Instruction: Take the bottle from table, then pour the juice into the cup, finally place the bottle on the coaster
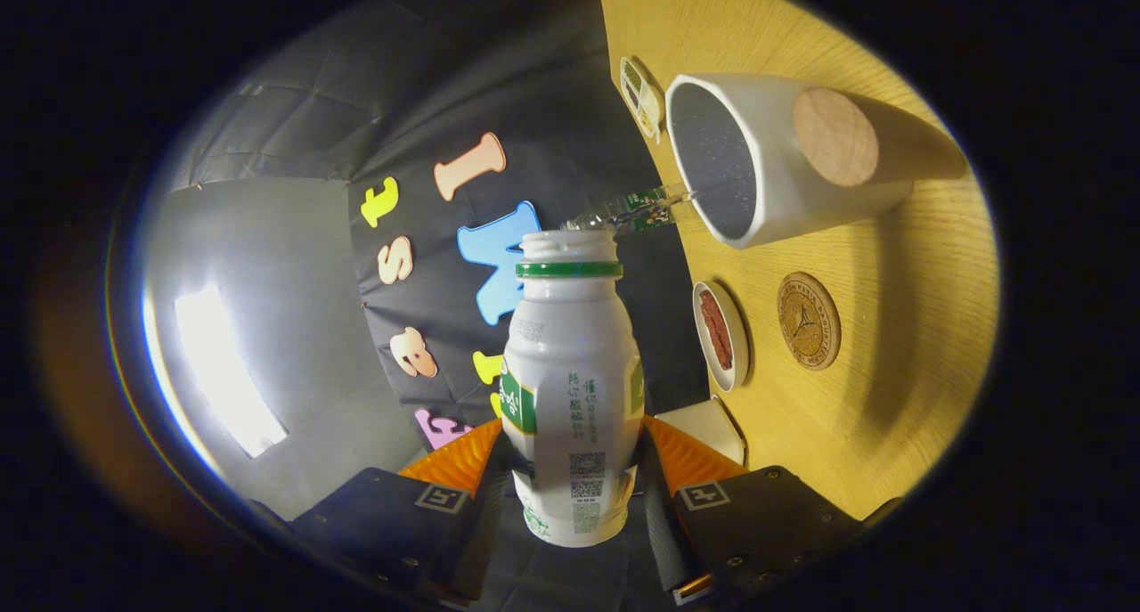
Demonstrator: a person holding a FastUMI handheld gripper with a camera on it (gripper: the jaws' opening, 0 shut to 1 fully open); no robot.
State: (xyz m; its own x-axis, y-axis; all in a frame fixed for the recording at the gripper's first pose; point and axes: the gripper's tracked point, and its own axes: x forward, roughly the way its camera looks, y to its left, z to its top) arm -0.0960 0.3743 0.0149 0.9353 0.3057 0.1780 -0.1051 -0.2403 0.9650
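Note:
My gripper (570,456) is shut on a white bottle (570,389) with a green neck ring and green label; both fingers press its sides and its open mouth points away from me. The whole view is rolled sideways, so the wooden table (891,416) stands on the right. A white cup (766,162) with a dark inside and a round cork patch on its wall sits beyond the bottle's mouth, to the right. The round brown coaster (809,320) lies on the table below the cup. No juice stream shows.
A small white dish (721,336) with something red on it lies beside the coaster. A clear plastic bottle (628,211) lies past the white bottle's mouth. A small packet (639,95) sits near the cup's far side. A white box corner (708,425) sits by my right finger.

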